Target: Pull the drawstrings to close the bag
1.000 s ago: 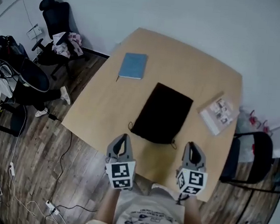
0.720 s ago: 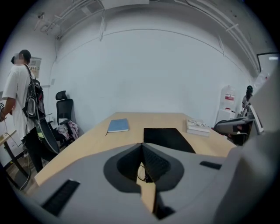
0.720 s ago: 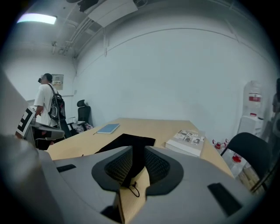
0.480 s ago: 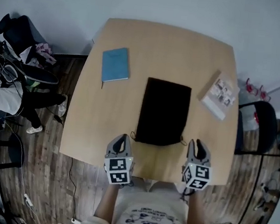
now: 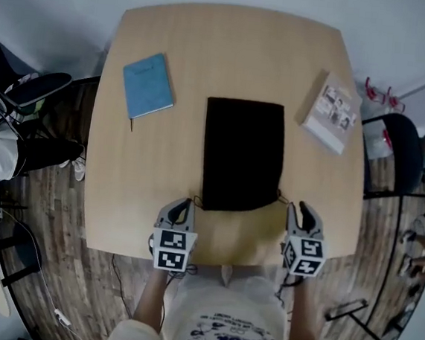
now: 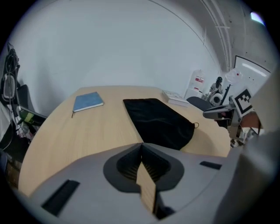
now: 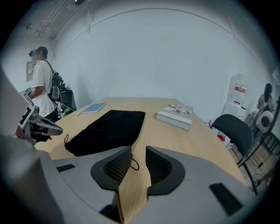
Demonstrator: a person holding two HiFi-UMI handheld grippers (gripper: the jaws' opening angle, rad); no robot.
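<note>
Jaws together on left gripper; flat black bag seems empty.

Looks along the left claw, jaws pressed together with nothing between. Finds the black bag lying flat on the table, just beyond the tips. Shows a blue notebook left of the bag, a book past its far end, a drawstring loop at its near right corner, and the right claw just beside that corner.
</note>
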